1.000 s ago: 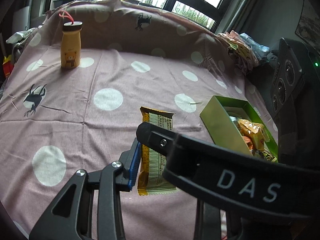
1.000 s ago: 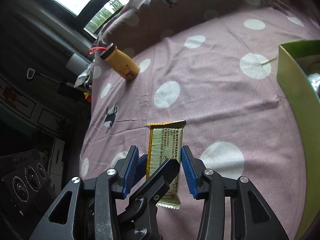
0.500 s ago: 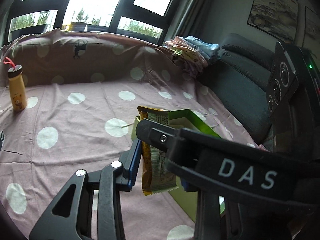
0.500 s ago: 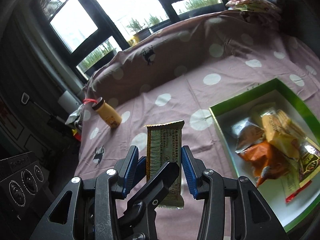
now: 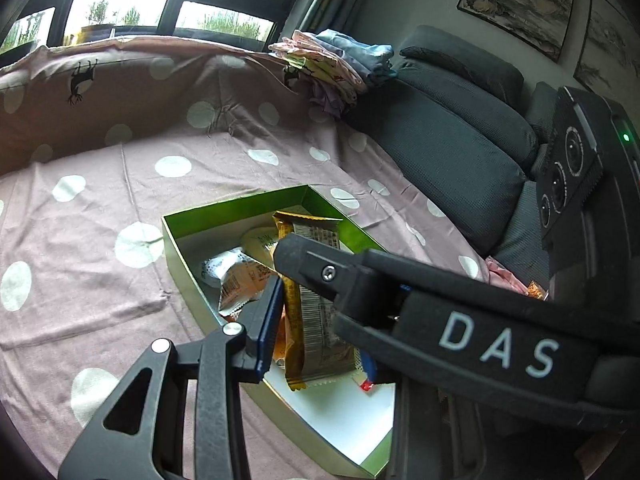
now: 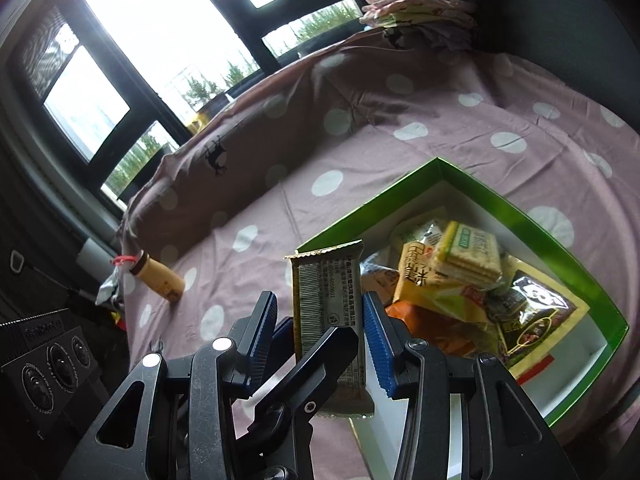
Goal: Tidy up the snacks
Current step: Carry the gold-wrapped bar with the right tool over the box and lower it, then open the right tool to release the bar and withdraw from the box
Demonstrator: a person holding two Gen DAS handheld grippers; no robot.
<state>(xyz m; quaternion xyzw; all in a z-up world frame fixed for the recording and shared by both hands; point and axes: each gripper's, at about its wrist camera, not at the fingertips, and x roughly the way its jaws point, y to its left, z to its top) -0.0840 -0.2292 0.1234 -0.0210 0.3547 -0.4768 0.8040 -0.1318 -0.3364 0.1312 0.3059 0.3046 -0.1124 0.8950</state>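
Right wrist view: both the left gripper (image 5: 316, 320) and the right gripper (image 6: 320, 336) have their jaws clamped across one snack bar (image 6: 330, 320), held upright just ahead of them over the green box (image 6: 536, 220), ready for dropping among the packets.

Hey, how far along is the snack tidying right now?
Done: several packets already lie in the green box. In hand: the right gripper is shut on a snack bar, held over the box and not yet let go. Left: drop that bar in, then probably the small bottle out on the spotted cloth, if it counts as a snack.
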